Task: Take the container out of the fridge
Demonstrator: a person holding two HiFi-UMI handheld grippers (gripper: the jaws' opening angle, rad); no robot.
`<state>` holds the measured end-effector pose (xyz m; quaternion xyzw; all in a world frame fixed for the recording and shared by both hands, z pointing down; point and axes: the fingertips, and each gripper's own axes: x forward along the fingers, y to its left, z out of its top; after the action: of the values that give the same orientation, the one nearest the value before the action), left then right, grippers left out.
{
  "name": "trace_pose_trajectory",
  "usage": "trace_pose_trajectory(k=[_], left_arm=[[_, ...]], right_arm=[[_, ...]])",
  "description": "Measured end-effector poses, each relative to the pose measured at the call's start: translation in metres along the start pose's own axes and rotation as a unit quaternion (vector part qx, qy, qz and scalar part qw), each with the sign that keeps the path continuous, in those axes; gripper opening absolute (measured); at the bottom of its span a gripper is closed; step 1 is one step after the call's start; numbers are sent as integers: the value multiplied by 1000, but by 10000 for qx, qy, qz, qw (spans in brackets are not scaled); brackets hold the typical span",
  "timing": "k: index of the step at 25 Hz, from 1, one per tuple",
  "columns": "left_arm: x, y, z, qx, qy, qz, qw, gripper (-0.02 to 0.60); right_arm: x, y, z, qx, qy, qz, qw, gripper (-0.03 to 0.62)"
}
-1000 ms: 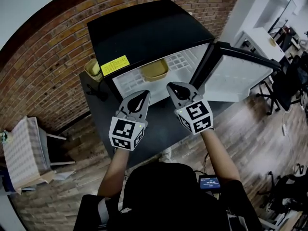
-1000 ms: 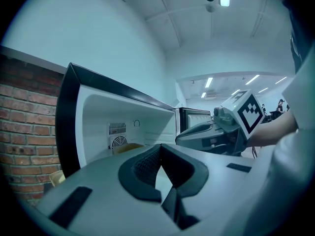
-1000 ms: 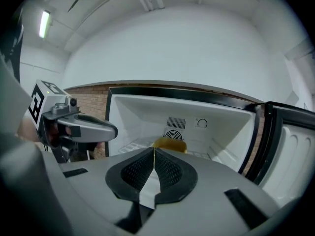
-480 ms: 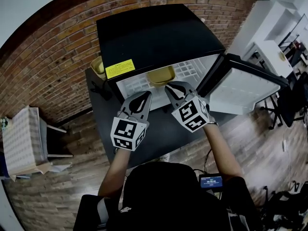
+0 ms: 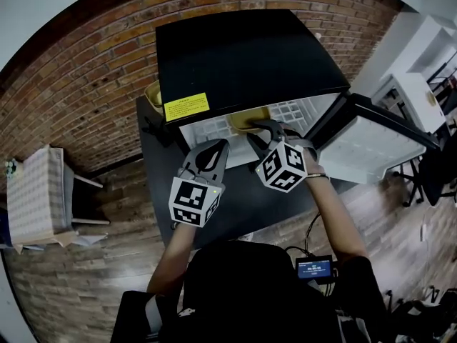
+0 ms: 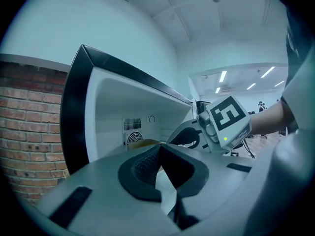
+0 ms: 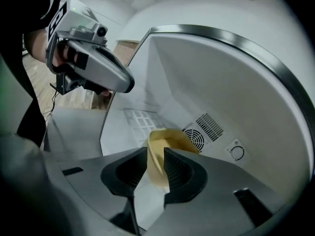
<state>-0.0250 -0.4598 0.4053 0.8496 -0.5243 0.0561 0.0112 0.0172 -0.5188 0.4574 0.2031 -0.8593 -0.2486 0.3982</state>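
1. Head view: the black fridge (image 5: 243,56) stands against the brick wall with its white interior open toward the person. The way out for anything inside is straight back toward the body.
2. The fridge door (image 5: 371,138) is swung wide to the person's right, well clear of that path.
3. The container (image 5: 250,118) is a pale yellow open tub with thin walls and a rounded rim, and it looks empty. It sits on the white shelf inside the fridge near the front opening, with the round fan vent (image 7: 197,139) on the back wall behind it. Its mouth faces up. I cannot tell whether it has a long axis.
4. The right gripper (image 5: 263,128) reaches just inside the opening. In the right gripper view the near wall of the container (image 7: 172,139) stands edge-on between the jaws (image 7: 156,154) and fills the narrow gap. Both pads appear to bear on it, one inside and one outside, so I read this as a clamp on the rim. Judgement: the pull is a straight rearward draw, and a thin wall held at one edge may tip.
5. The left gripper (image 5: 214,148) hangs outside the fridge, to the left of the container and farther from it than the right gripper. The left gripper view shows its jaws (image 6: 158,150) pressed together at the tips with nothing between them.
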Motion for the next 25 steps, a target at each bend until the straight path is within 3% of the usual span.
trace_pose_trajectory(k=[9, 16, 25], left_arm=[[2, 9, -7, 25, 72, 137, 9999, 14], [1, 15, -8, -54, 57, 210, 9997, 14], [-1, 13, -8, -66, 45, 192, 9998, 14]], right_arm=[[22, 6, -8, -696, 387, 378, 9961, 121], [27, 10, -11, -970, 467, 382, 9935, 120], [26, 14, -12, -954, 538, 552, 9925, 77]])
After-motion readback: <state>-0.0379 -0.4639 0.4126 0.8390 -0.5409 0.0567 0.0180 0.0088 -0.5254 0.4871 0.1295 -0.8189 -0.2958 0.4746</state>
